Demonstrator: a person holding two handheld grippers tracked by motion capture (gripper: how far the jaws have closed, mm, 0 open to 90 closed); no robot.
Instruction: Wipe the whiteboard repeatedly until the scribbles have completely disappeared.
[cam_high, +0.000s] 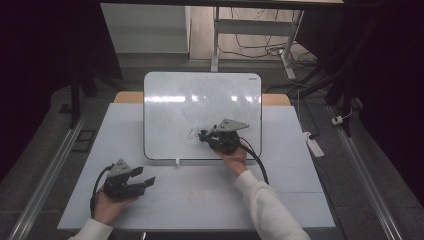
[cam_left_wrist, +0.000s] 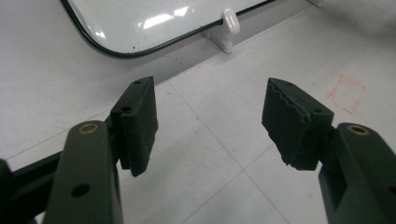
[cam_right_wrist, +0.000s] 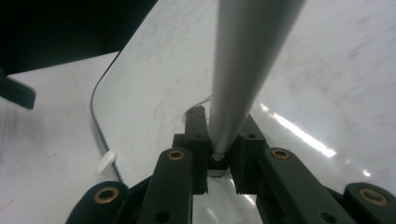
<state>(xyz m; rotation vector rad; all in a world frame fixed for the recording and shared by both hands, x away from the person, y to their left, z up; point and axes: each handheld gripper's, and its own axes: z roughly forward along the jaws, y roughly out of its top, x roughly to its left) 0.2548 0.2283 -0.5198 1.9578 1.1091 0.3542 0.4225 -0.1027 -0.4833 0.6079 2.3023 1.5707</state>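
1. Right gripper (cam_high: 204, 135) is clamping a marker (cam_right_wrist: 243, 79), centre of the high view, tip over the whiteboard (cam_high: 170, 100) beside a small scribble (cam_high: 192, 133).
2. Marker is looking light, rigid, smooth-barrelled, so likely to twist or slip if pressed hard; the fingers (cam_right_wrist: 195, 140) are gripping its lower end, which seems right for control.
3. Left gripper (cam_high: 145, 179) is sitting released, nothing between its fingers, over the desk (cam_high: 210, 200) at lower left.
4. A white cap (cam_left_wrist: 230, 21) is lying by the board's near edge.
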